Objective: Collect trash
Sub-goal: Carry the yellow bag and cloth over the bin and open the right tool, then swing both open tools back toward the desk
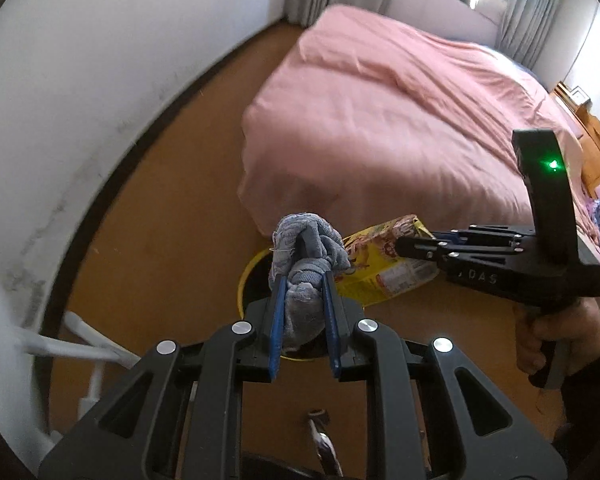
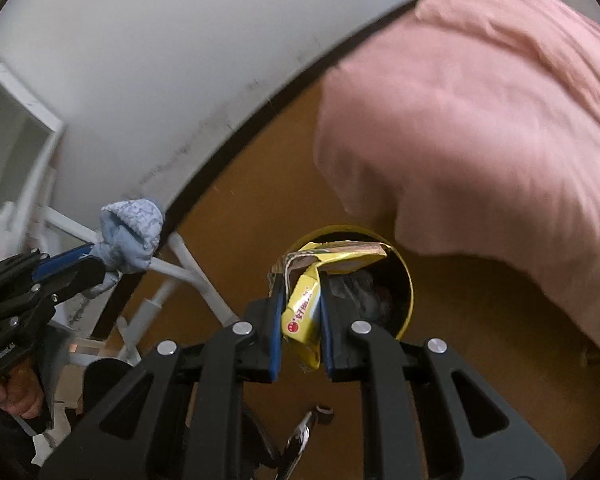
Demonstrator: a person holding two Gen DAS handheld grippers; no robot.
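Here the left gripper [image 1: 304, 300] pinches a bunched grey-blue cloth [image 1: 306, 264] between its blue pads [image 1: 279, 322]; the fabric bulges out above the fingertips and fills the narrow gap between them. Seen from the right wrist view, the same cloth [image 2: 130, 236] sticks out past the tips of the left gripper [image 2: 94, 258], in front of the white wall [image 2: 160, 80] and a white metal frame [image 2: 188, 268], to the side of the bin's mouth and not over it. The right gripper [image 2: 300, 312] clamps a crumpled yellow cardboard box [image 2: 306, 308]; its folded flap spreads out beyond the fingertips. That box hangs over the open top of a round yellow trash bin [image 2: 408, 276], whose dark inside already holds some rumpled dark material. From the left wrist view, the yellow cardboard box [image 1: 384, 268] is held at the tip of the right gripper [image 1: 404, 249], just beside the cloth, and the yellow trash bin [image 1: 246, 280] shows below both, mostly covered by the left gripper and its load. A hand [image 1: 556, 336] wraps the right gripper's handle. The bin stands on brown floor [image 1: 172, 220] right at the foot of a bed with a pink cover [image 1: 380, 120]. Grey curtains [image 1: 528, 4] hang by a bright window behind the bed.
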